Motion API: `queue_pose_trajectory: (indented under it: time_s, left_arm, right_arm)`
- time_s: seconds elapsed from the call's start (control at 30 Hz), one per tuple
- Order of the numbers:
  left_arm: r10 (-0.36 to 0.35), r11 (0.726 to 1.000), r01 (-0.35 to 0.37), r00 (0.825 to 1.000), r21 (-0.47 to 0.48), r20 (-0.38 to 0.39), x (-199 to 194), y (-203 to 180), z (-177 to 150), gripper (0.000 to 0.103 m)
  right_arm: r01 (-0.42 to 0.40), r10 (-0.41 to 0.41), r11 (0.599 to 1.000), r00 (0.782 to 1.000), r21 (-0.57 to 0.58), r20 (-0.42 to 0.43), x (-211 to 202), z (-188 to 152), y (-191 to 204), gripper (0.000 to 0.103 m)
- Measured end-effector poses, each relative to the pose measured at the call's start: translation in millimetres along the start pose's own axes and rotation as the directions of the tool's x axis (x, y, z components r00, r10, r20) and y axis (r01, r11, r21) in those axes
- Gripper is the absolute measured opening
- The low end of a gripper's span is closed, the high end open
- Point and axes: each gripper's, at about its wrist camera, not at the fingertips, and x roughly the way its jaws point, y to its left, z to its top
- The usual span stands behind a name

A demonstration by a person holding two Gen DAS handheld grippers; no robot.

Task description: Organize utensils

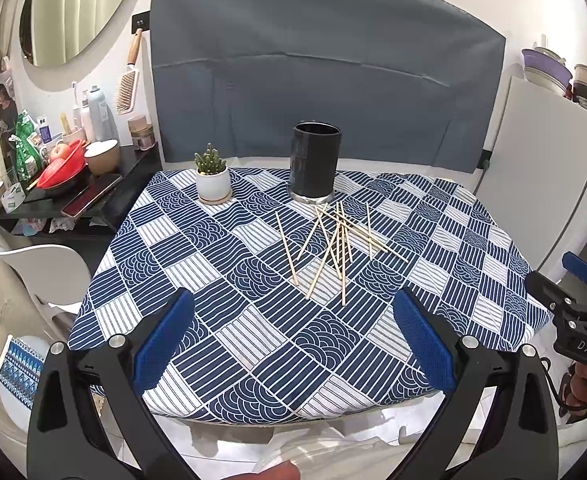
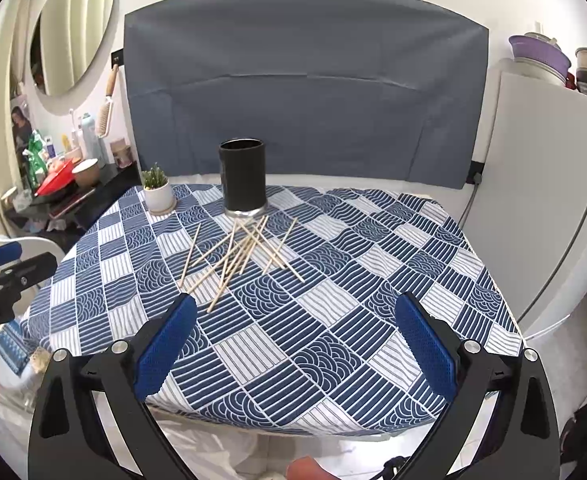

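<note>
Since both grippers hang back over the near edge of the table (image 1: 505,332), nothing is picked up yet. The left gripper (image 1: 293,344) has its blue pads spread wide and holds nothing; the right gripper (image 2: 293,344) is also spread and empty. I judge they are kept open and low so that either one can go forward to the sticks (image 1: 333,244).

These thin wooden sticks lie crossed in a loose pile on the cloth, just in front of the black cup (image 1: 315,162), some ends almost touching its metal base. The cup stands upright with its mouth open, so it is probably the place where they must go. A small plant (image 1: 212,178) stands to its left, apart from the pile.

From the left wrist, the right gripper shows at the right border, beyond the table corner. From the right wrist, the left one appears at the left border, and the pile (image 2: 237,254) sits more to the left.
</note>
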Motion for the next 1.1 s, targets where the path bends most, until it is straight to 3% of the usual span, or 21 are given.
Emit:
queue_pose_trajectory:
  time_s: [1.1]
  left_arm:
    - [0.020,1.000,-0.020,1.000,0.014,-0.001,1.9,-5.3,1.5,0.097]
  right_arm:
    - [-0.008,0.009,0.999,1.000,-0.038,0.015,5.9,4.8,4.5,0.095]
